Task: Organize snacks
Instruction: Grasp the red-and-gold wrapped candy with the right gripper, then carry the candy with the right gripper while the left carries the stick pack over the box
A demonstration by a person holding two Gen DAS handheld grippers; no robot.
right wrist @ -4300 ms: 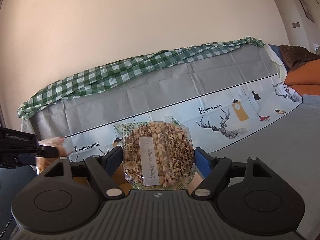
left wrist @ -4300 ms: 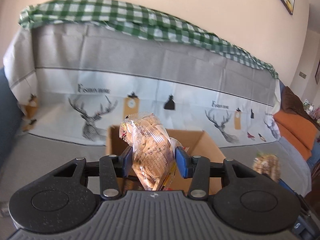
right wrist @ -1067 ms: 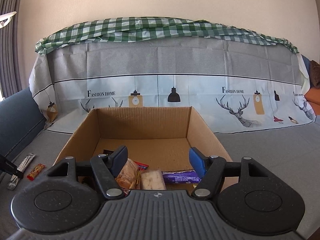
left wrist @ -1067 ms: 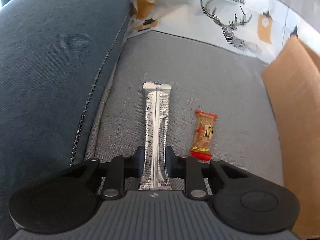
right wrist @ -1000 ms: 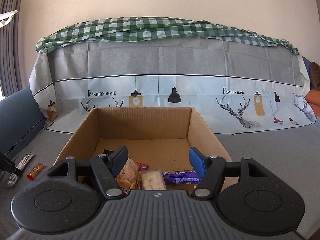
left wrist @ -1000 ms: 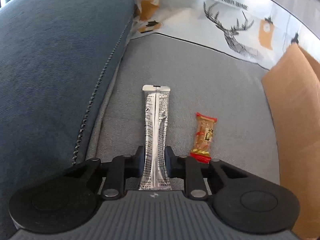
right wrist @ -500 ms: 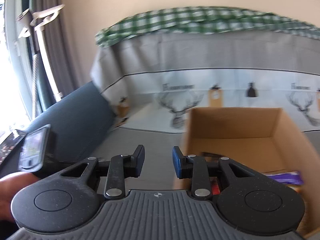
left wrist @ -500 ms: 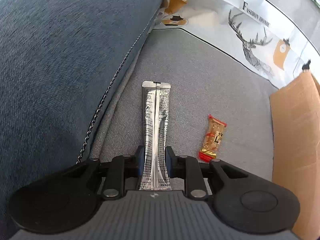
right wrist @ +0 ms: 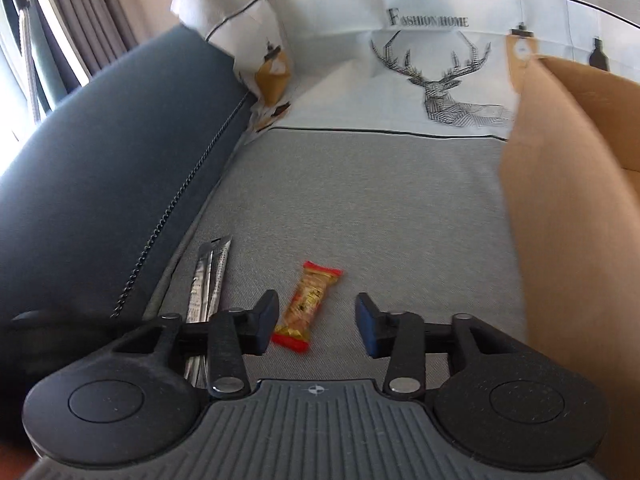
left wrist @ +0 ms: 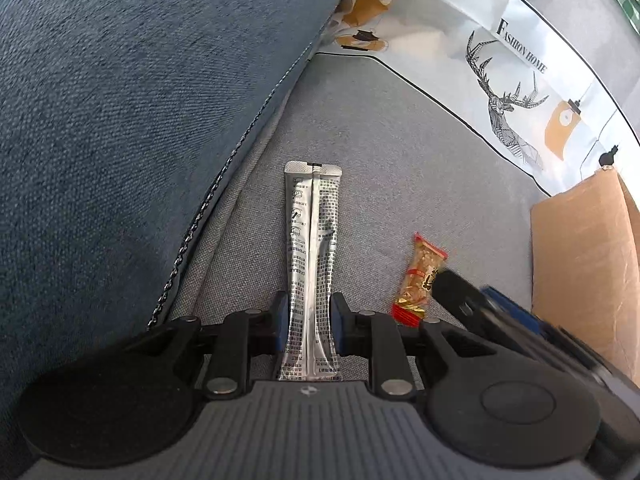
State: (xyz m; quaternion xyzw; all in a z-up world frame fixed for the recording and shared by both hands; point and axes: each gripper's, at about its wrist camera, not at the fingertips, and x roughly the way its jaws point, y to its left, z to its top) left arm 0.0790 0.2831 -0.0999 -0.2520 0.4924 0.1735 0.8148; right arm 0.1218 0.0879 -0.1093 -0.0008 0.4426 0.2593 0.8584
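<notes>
Right wrist view now faces the red bar (right wrist: 307, 305), right tool (right wrist: 316, 320) wide; left tool (left wrist: 308, 322) grips the sachet (left wrist: 312, 264).

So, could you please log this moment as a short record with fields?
left gripper: shut on silver stick packet
right gripper: open, just short of red snack bar
snack bar: flat on grey sofa seat, beside stick packet
cardboard box: right of both snacks
</notes>
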